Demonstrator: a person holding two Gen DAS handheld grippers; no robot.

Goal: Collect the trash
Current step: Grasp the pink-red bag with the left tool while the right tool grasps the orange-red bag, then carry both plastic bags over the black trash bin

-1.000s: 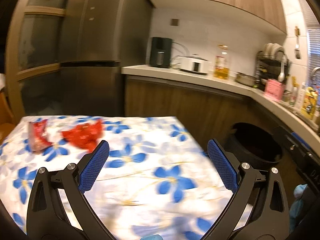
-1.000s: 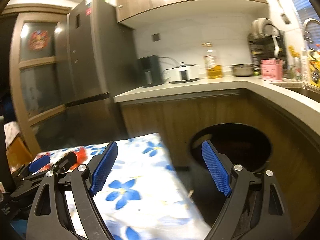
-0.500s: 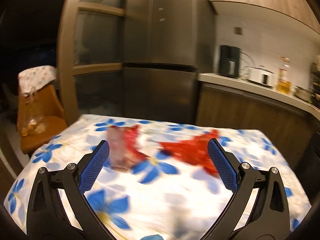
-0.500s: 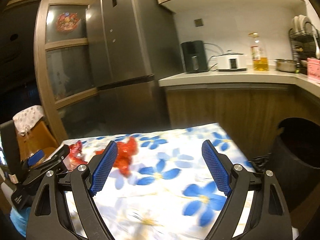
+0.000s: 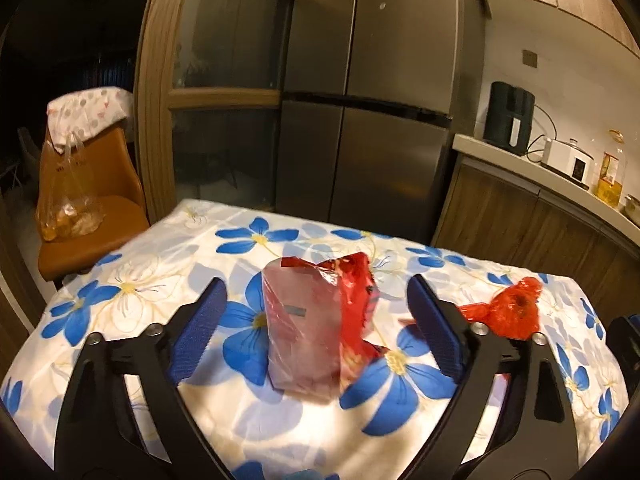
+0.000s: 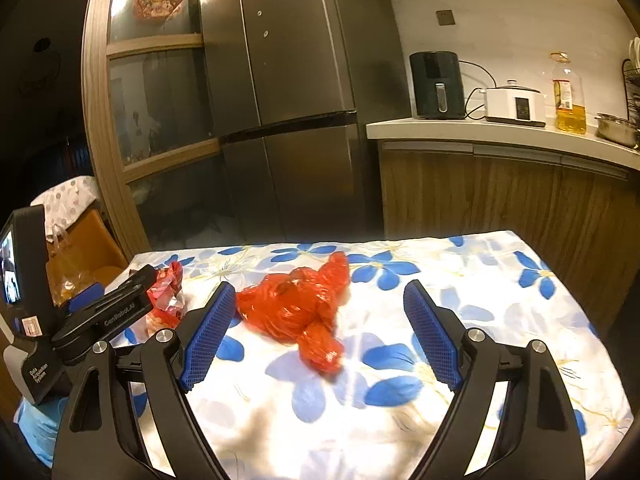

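A red and clear snack wrapper point(image 5: 316, 320) stands crumpled on the flowered tablecloth point(image 5: 160, 280). My left gripper point(image 5: 316, 328) is open, its blue pads on either side of the wrapper, not touching it. A crumpled red plastic bag point(image 6: 300, 304) lies to the right of the wrapper; it also shows in the left wrist view point(image 5: 512, 312). My right gripper point(image 6: 320, 332) is open around the bag's near end, empty. In the right wrist view the wrapper point(image 6: 168, 292) sits just behind the left gripper's body point(image 6: 104, 312).
A steel fridge point(image 6: 296, 100) stands behind the table. A counter point(image 6: 500, 132) with an air fryer, cooker and oil bottle runs to the right. An orange chair point(image 5: 88, 184) with a plastic bag sits left of the table.
Both grippers have swung left from the black bin and the counter toward the table. The left one now frames the wrapper, the right one the red bag. Both stay open.
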